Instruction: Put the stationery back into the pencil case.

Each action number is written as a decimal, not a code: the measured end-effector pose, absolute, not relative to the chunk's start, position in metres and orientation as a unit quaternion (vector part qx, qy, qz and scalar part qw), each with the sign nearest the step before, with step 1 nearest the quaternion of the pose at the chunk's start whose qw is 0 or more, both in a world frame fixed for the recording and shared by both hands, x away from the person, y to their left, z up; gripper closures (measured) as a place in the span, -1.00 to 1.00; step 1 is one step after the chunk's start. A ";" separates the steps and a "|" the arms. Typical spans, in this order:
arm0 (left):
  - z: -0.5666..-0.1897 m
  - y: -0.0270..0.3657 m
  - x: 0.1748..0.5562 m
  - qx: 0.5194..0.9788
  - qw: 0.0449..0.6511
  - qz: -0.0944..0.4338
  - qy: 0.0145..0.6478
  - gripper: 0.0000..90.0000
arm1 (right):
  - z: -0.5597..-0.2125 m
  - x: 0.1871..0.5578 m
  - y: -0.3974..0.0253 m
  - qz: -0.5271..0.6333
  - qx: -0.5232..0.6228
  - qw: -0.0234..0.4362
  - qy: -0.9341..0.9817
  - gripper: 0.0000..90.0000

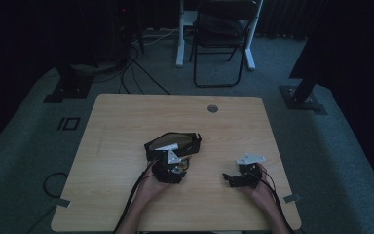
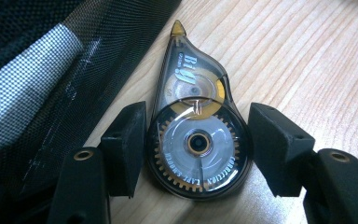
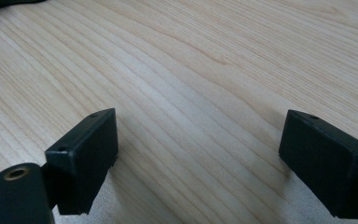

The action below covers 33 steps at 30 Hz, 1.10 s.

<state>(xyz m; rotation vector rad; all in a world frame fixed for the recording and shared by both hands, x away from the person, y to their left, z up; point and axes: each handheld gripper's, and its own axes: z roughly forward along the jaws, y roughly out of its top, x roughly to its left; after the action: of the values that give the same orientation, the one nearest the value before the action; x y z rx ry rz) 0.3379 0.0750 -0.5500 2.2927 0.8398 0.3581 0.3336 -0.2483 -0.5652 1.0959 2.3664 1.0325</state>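
A clear teardrop-shaped correction tape dispenser (image 2: pixel 191 84) lies flat on the wooden table (image 1: pixel 126 126), its yellow tip pointing away from me. My left gripper (image 2: pixel 198 140) has both black pads pressed against the dispenser's round body. Right beside it on the left is a black mesh pouch (image 2: pixel 42 70), lying at mid-table (image 1: pixel 173 143) just beyond the left gripper (image 1: pixel 176 165). My right gripper (image 1: pixel 228 178) rests low at the right front of the table, held by a hand. Its jaws (image 3: pixel 198 149) stand wide open over bare wood.
A round cable hole (image 1: pixel 213 108) sits near the table's far edge. Beyond the table stand a black folding chair (image 1: pixel 221 34), a white desk leg (image 1: pixel 180 34) and dark stands. Cables (image 1: pixel 131 68) trail over the grey carpet.
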 end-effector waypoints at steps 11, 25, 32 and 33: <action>-0.548 0.074 0.334 0.888 0.327 0.126 0.298 -0.08 | -0.565 0.334 -0.248 0.363 0.386 0.167 0.832 -0.74; -0.543 0.077 0.331 0.888 0.336 0.120 0.289 -0.08 | -0.565 0.334 -0.248 0.363 0.386 0.167 0.832 -0.74; -0.543 0.077 0.330 0.886 0.341 0.121 0.290 -0.08 | -0.565 0.334 -0.248 0.363 0.386 0.167 0.832 -0.74; -0.542 0.077 0.329 0.886 0.341 0.122 0.288 -0.08 | -0.565 0.334 -0.248 0.363 0.386 0.167 0.832 -0.74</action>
<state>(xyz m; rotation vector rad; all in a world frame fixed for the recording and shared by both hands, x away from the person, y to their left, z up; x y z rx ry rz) 0.3294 0.0771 -0.5419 2.3057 0.7494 0.3176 0.3336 -0.2483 -0.5652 1.0969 2.3663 1.0326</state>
